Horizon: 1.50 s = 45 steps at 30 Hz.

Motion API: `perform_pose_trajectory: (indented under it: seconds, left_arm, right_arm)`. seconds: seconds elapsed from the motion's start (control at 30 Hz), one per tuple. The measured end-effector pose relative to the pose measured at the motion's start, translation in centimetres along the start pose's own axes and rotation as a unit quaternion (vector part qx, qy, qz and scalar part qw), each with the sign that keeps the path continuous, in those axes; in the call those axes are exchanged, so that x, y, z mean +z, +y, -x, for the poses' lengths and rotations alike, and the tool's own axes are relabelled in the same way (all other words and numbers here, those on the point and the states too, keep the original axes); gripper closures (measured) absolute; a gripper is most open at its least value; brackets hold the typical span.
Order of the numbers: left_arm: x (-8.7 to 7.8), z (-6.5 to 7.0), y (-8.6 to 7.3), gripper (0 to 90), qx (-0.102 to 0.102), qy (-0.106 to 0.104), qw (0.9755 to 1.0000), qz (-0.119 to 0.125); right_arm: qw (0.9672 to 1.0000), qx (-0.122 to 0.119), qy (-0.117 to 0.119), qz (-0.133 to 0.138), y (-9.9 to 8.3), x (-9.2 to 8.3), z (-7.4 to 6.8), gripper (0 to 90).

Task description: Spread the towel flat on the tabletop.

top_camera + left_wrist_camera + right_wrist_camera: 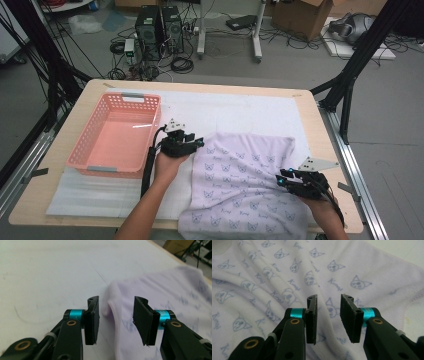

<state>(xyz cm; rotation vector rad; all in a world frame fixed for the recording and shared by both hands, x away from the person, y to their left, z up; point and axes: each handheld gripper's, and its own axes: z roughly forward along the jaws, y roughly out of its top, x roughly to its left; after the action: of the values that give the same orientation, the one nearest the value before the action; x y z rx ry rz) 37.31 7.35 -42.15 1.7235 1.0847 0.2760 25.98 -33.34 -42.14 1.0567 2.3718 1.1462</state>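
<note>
A pale lilac cloth [240,185] printed with small cat faces lies rumpled on the white mat [240,110], and its near edge hangs over the table front. My left gripper [197,143] sits at the cloth's far left corner. In the left gripper view the gripper [116,315] is open, with the hemmed cloth corner [160,290] lying below the gap and no pad touching it. My right gripper [281,178] hovers at the cloth's right side. In the right gripper view it [328,315] stands open over the cloth [287,272], gripping nothing.
An empty pink plastic basket [132,96] stands on the left of the wooden table [320,145], just beside my left hand. Black frame legs, computer towers and cables stand on the floor beyond the far edge.
</note>
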Motion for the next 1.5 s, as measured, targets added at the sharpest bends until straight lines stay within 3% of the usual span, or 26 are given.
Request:
perform_pose_trajectory:
  seconds: [0.03,0.07,0.13,0.2,0.27,0.47,0.5,0.57,0.63,0.67,0.77,0.87,0.93,1.0,1.03,1.07,1.13,1.2,1.37,1.5]
  left_arm:
    - [0.6,-0.4,0.4,58.7,-0.018,-0.004,0.9998,-0.001]
    - [1.0,-0.6,0.6,59.5,-0.020,-0.002,0.9998,-0.006]
    - [2.2,-1.2,0.8,62.2,-0.007,0.025,0.9993,-0.027]
    - [3.1,-1.5,0.7,63.5,-0.017,0.029,0.9988,-0.036]
    - [3.9,-1.3,0.3,63.3,-0.012,0.026,0.9983,-0.051]
    - [5.5,0.6,-0.6,54.6,0.018,-0.006,0.9967,-0.078]
    - [5.7,0.9,-0.8,54.5,0.028,-0.010,0.9958,-0.086]
    - [5.9,1.8,-1.1,54.1,0.075,0.007,0.9929,-0.092]
    - [5.8,1.9,-1.0,59.7,0.091,0.007,0.9912,-0.095]
    - [5.8,1.8,-1.0,72.3,0.090,0.001,0.9915,-0.094]
    - [5.4,1.6,-0.8,81.6,0.106,0.025,0.9902,-0.087]
    - [4.7,0.6,-0.2,82.3,0.097,0.068,0.9907,-0.066]
    - [4.1,-0.1,0.1,81.8,0.092,0.111,0.9884,-0.046]
    - [3.6,-0.9,0.4,72.1,0.086,0.145,0.9853,-0.031]
    - [3.3,-1.2,0.6,62.3,0.070,0.151,0.9858,-0.024]
    - [2.9,-1.5,0.7,59.0,0.062,0.155,0.9858,-0.020]
    - [2.4,-1.7,0.7,60.9,0.064,0.149,0.9868,-0.012]
    - [2.2,-1.6,0.7,61.8,0.071,0.137,0.9879,-0.018]
    - [2.2,-1.5,0.2,59.9,0.053,0.107,0.9925,-0.026]
    - [2.8,-1.9,-0.2,57.6,0.035,0.092,0.9940,-0.049]
  right_arm:
    - [1.0000,-0.003,0.002,-0.002,0.1,0.0,-0.1,65.8]
    - [1.0000,-0.003,0.002,-0.001,0.1,-0.1,-0.1,65.6]
    - [1.0000,-0.004,0.003,0.002,0.2,-0.2,0.0,65.4]
    - [1.0000,-0.007,0.003,0.006,0.2,-0.3,0.0,64.9]
    - [1.0000,-0.004,0.003,0.006,0.1,-0.5,0.0,64.6]
    - [0.9999,0.004,-0.001,0.011,-0.1,-0.7,0.4,64.5]
    - [0.9999,0.004,0.000,0.011,-0.1,-0.7,0.4,64.4]
    - [0.9999,0.005,0.002,0.015,0.0,-0.7,0.4,64.4]
    - [0.9998,0.005,0.002,0.017,0.0,-0.7,0.3,64.4]
    - [0.9999,0.006,0.001,0.016,0.0,-0.7,0.3,64.4]
    - [0.9999,0.003,0.003,0.016,0.0,-0.6,0.3,64.4]
    - [0.9999,0.006,0.004,0.016,0.0,-0.6,0.3,64.3]
    - [0.9999,0.005,0.003,0.015,0.0,-0.5,0.3,64.3]
    - [0.9999,0.005,0.001,0.014,0.0,-0.4,0.4,64.3]
    - [0.9999,0.007,0.001,0.014,-0.1,-0.4,0.4,64.4]
    - [0.9999,0.007,0.000,0.013,-0.1,-0.3,0.4,64.4]
    - [0.9999,0.006,-0.001,0.013,-0.1,-0.2,0.5,64.3]
    - [0.9998,0.013,-0.007,0.015,0.0,0.0,0.7,63.2]
    - [0.9982,0.038,-0.036,0.029,0.3,0.2,1.2,57.5]
    - [0.9938,0.072,-0.069,0.051,0.8,0.4,2.5,55.4]
